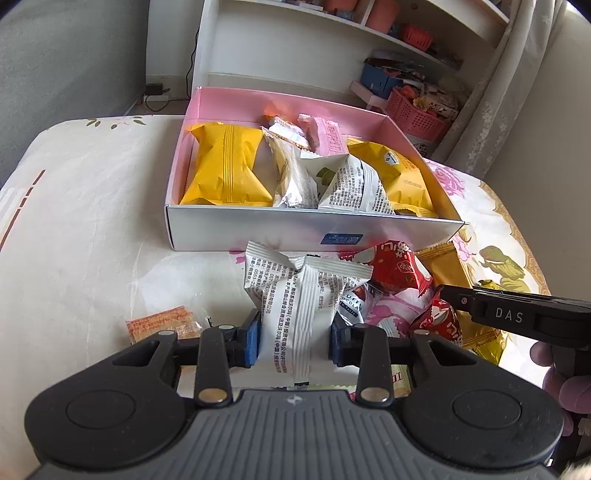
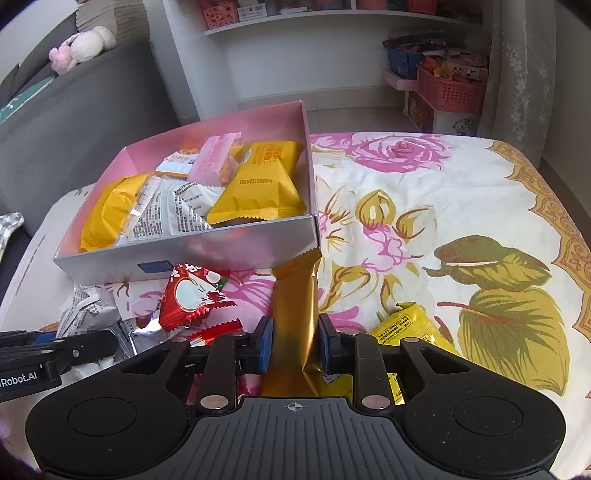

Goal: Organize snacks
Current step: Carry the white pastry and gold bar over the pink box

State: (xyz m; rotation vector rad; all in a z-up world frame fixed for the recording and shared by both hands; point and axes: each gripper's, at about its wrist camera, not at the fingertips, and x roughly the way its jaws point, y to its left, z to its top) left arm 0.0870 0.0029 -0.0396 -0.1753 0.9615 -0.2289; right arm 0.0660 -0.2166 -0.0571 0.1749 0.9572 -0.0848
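Both of my grippers are loaded at once. My left gripper (image 1: 293, 341) has its jaws drawn in on a white printed packet (image 1: 295, 310), blue pads pressing its sides. My right gripper (image 2: 295, 345) has its jaws narrowed onto a long gold packet (image 2: 297, 306), which reaches up toward the near corner of the pink-lined box (image 2: 184, 258).

Progress looks to me like roughly halfway. The box already holds two yellow packets (image 1: 225, 166), a couple of white printed ones, a pink wrapper (image 1: 327, 134) and something orange at the back. It is well filled, with little bare floor showing.

Left to do: the pile on the flowered surface (image 2: 461, 221) just in front of the box. I can see a red packet (image 2: 194, 301), a silver one (image 2: 136, 334) next to it, another red one lower down in the left view, a small orange sachet (image 1: 162, 325) off to the left by itself, and a yellow packet (image 2: 408, 326) beside my right jaws.

In the way: my two grippers are close together, each showing in the other's view, so I'd judge they could crowd each other going over the box's near wall. The pile also overlaps, so neighbours may drag along. Behind the box stand white shelves (image 2: 295, 22) and pink baskets (image 2: 452, 88), well clear.
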